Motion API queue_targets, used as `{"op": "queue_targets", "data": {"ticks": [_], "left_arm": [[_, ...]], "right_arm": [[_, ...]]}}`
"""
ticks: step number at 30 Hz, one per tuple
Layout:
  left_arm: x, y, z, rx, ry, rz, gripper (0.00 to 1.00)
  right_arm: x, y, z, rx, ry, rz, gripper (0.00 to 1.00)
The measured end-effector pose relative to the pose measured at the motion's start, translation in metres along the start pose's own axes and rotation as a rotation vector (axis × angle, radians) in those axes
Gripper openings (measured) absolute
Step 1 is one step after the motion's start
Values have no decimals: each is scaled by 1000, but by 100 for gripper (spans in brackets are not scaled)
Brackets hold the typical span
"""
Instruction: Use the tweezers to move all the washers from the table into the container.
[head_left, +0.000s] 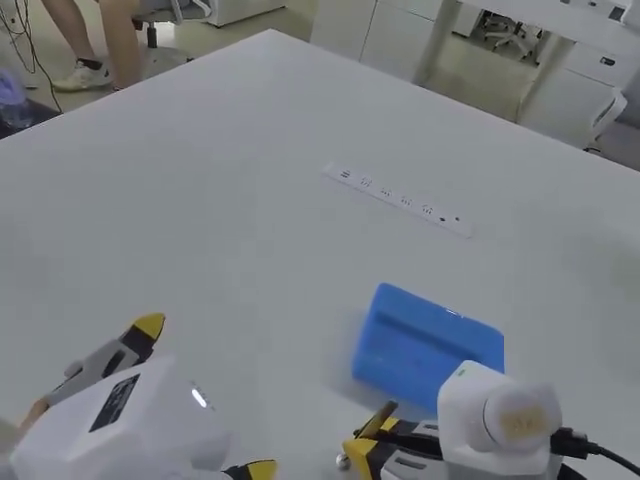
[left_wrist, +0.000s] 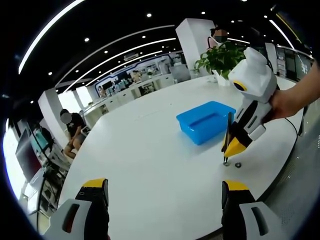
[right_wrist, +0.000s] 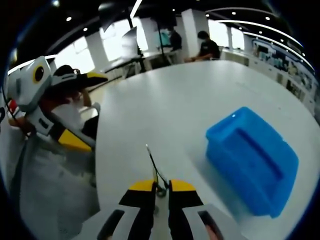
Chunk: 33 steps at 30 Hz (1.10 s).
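The blue container (head_left: 428, 345) (left_wrist: 206, 120) (right_wrist: 252, 159) stands on the white table (head_left: 230, 200), just beyond my right gripper (head_left: 366, 446) (left_wrist: 233, 148) (right_wrist: 161, 187). That gripper is shut on thin dark tweezers (right_wrist: 153, 162) (left_wrist: 228, 136), whose tips point down at the table. In the left gripper view a small washer (left_wrist: 238, 164) lies on the table right beside the tweezer tips. My left gripper (head_left: 200, 397) (left_wrist: 165, 186) is open with nothing between its yellow-tipped jaws, low at the near left, apart from the container.
A white power strip (head_left: 398, 199) lies across the middle of the table. Desks and chairs (head_left: 560, 50) stand past the far edge, and a person's legs (head_left: 95, 40) are at the top left. A potted plant (left_wrist: 220, 57) shows behind the table.
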<state>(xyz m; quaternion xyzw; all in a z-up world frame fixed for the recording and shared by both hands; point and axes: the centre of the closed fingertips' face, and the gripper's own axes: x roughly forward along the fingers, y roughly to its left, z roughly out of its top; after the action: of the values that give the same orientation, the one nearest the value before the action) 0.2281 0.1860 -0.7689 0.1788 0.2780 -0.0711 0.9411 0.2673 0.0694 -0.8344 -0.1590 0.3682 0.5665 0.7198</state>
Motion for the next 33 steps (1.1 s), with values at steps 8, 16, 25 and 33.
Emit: {"op": "queue_targets", "data": {"ticks": [8,16,25,33], "left_arm": [[0,0,0,-1,0,1,97],[0,1,0,-1,-1,5,97],[-1,0,0,6,-5,3,97],[-1,1,1,9,-10,8,97]], "right_arm": [[-2,-2,0,33,-9,8,6],[-13,0,10,20,-15,12,5],[-30,-10,20,-24,-14,-26,5],[-48,-24,32,-49,-21,-63,5]]}}
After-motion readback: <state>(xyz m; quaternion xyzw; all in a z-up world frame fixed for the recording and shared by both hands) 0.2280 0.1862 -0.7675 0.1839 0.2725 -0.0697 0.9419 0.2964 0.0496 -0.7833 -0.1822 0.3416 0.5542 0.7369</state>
